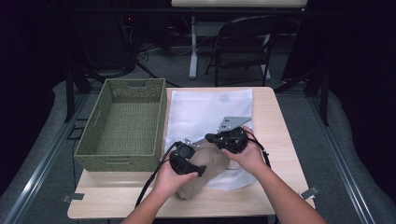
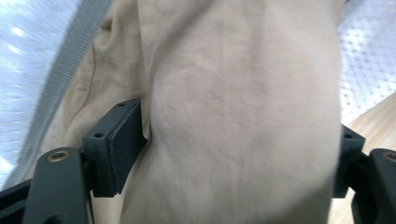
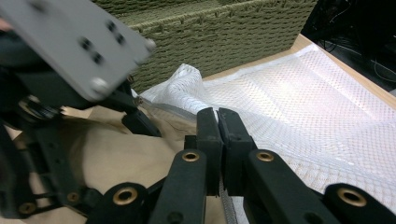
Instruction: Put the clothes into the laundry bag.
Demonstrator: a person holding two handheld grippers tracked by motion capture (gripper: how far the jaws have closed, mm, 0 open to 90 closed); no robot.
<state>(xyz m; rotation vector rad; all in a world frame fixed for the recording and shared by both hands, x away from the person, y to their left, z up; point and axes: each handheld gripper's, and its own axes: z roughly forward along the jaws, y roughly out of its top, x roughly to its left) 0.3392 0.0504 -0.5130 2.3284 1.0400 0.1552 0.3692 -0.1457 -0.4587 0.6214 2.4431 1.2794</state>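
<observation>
A rolled beige cloth (image 1: 205, 176) lies at the table's front, its far end at the mouth of a white mesh bag (image 1: 210, 109). My left gripper (image 1: 198, 159) straddles the roll with its jaws wide. In the left gripper view the cloth (image 2: 233, 116) fills the whole gap of that gripper (image 2: 229, 154) and brushes the left pad (image 2: 116, 144), which does not squeeze it. My right gripper (image 1: 208, 137) is shut on the bag's grey zipper edge. In the right gripper view its jaws (image 3: 218, 116) meet over the mesh bag (image 3: 303, 102), lifting the rim above the cloth (image 3: 116, 149).
A green woven basket (image 1: 116, 163) stands on the table's left half, close beside the bag, and shows as a wall (image 3: 210, 32) in the right gripper view. Bare wood (image 1: 116, 200) runs along the front edge. A folding chair (image 1: 243, 46) stands beyond the table.
</observation>
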